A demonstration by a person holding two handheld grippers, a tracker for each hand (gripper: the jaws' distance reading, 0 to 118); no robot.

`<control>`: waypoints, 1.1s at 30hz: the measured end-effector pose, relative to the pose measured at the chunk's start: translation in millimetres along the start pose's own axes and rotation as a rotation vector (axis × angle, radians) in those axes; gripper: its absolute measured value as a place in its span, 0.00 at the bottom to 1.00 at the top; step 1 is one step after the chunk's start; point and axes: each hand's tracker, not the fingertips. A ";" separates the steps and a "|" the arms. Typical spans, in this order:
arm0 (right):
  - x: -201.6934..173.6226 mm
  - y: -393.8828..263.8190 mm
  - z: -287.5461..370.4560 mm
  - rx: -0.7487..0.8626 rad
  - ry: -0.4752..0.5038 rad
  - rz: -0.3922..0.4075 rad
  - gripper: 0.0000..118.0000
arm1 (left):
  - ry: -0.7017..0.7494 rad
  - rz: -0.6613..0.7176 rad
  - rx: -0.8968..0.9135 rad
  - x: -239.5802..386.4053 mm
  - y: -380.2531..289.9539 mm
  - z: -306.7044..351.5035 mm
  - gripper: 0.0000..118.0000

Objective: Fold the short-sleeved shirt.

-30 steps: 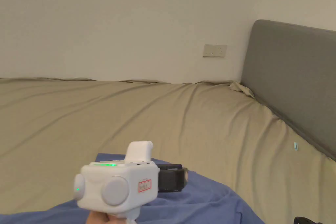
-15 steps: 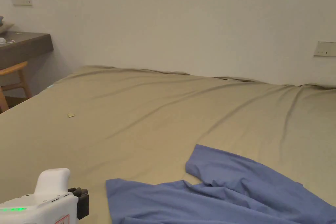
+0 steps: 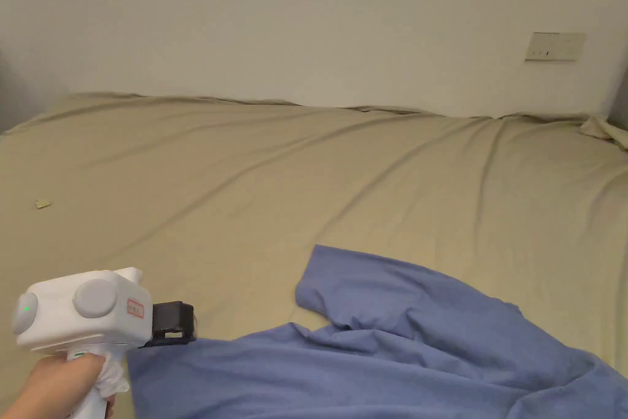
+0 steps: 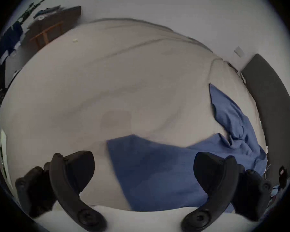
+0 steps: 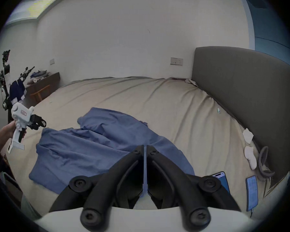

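Head view puts your wide-open left gripper (image 3: 178, 329) just left of the rumpled blue cotton short-sleeved shirt (image 3: 392, 353) lying near you on the tan bedsheet (image 3: 245, 193), nearer its left corner than your closed, empty right gripper (image 5: 145, 147).

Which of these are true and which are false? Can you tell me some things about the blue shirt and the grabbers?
1. The blue shirt lies rumpled on the bed. True.
2. The left gripper is shut. False: its jaws stand wide apart.
3. The right gripper has its jaws together. True.
4. The shirt is neatly folded. False: it lies spread and creased.
5. The left gripper grips the shirt. False: nothing sits between its jaws.
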 end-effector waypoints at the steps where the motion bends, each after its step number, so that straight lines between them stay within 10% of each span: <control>1: 0.5 0.1 -0.5 -0.006 -0.008 -0.001 0.04 | 0.006 -0.011 -0.022 6.4 1.0 -9.3 1.00; 7: 12.7 12.4 -13.5 -0.064 -0.027 -0.039 0.04 | 0.135 -0.162 -0.060 32.2 -16.2 -19.9 0.83; 10: 25.0 26.0 -40.6 -0.156 -0.047 -0.030 0.04 | 0.039 -0.160 -0.034 39.4 -21.2 0.8 0.11; 11: 29.1 31.3 -54.5 -0.196 -0.038 -0.044 0.07 | -0.011 -0.156 -0.039 40.9 -21.5 1.9 0.07; 14: 41.9 41.3 -99.6 -0.367 0.067 -0.074 0.88 | 0.047 -0.251 -0.033 49.3 -25.7 3.3 0.07; 15: 42.3 42.3 -114.8 -0.419 0.078 -0.082 1.00 | 0.039 -0.250 -0.031 48.9 -26.5 3.5 0.07; 22: 40.4 38.1 -193.9 -0.660 0.047 -0.159 0.95 | -0.045 -0.141 -0.027 18.3 -21.2 0.0 0.07; 23: 40.3 34.4 -202.5 -0.704 0.007 -0.164 0.81 | -0.048 -0.131 -0.030 15.7 -21.4 0.2 0.07; 25: 38.1 29.5 -207.0 -0.750 -0.029 -0.146 0.06 | -0.066 -0.113 -0.029 12.3 -21.5 0.9 0.07; 33: 39.6 57.3 -150.1 -0.337 0.074 -0.212 0.05 | -0.170 -0.090 0.191 12.6 1.7 57.5 0.06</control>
